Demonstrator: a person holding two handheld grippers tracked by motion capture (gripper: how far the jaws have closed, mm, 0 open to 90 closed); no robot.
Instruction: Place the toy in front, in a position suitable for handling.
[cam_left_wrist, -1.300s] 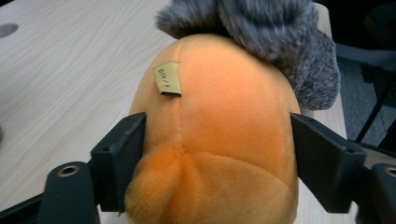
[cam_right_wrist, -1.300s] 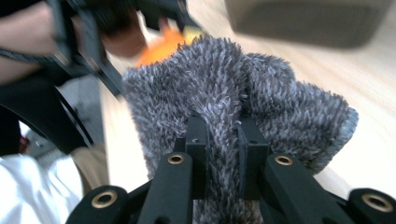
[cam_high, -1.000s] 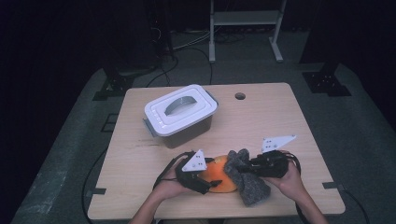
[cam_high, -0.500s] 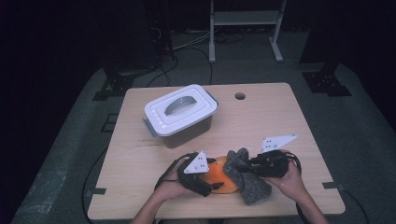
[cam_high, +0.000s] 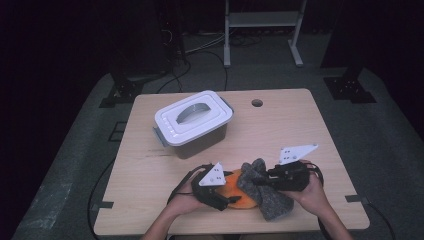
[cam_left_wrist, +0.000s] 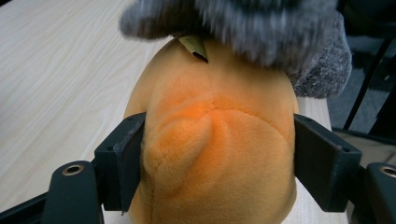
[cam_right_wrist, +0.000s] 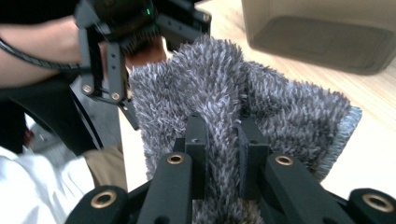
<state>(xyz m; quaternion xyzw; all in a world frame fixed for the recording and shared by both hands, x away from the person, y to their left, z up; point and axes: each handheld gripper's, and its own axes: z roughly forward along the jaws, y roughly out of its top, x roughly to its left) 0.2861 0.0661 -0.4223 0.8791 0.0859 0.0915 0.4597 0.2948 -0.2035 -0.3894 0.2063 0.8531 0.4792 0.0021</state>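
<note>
High view: L gripper (cam_high: 226, 196) and R gripper (cam_high: 264, 183) are working near the table (cam_high: 150, 170) front edge. L view: jaws, just closing, are squeezing the orange plush toy (cam_left_wrist: 215, 154). R view: jaws are pinching the grey fuzzy cloth (cam_right_wrist: 224, 107) tight.

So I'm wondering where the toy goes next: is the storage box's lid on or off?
On. The white lid sits flat on the grey storage box, its handle lying down in its recess.

Both forearms reach in over the table's near edge; left gripper (cam_high: 227, 200) has just narrowed, gripping; right gripper (cam_high: 260, 182) is pinched tight.
</note>
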